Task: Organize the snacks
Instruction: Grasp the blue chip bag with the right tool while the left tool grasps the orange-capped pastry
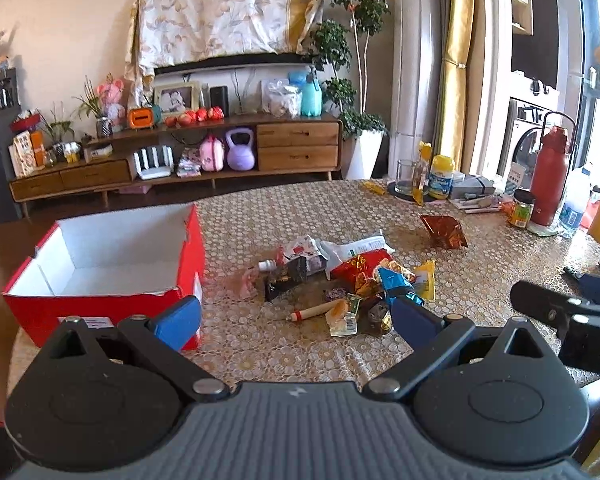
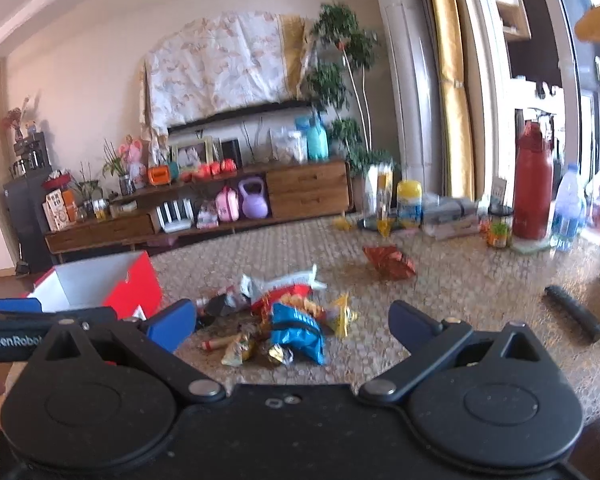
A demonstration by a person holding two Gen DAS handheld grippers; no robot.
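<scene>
Both grippers, left gripper [image 1: 296,316] and right gripper [image 2: 292,320], are hovering wide apart, empty; crinkly snack pile [image 1: 340,280] is risking slips before red box [image 1: 100,256].

Red box [image 2: 140,284] partly hidden behind left gripper [image 2: 8,320]; pkt labels blurred.

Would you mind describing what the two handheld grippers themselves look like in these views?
Both look alike: a matte black body with two round housings, black linkage arms on silver pivot pins, and blue rectangular finger pads. The left gripper has a ribbed grey panel with a small logo. In the right gripper's view, the left gripper's side reads "GenRobot", partly hidden.
</scene>
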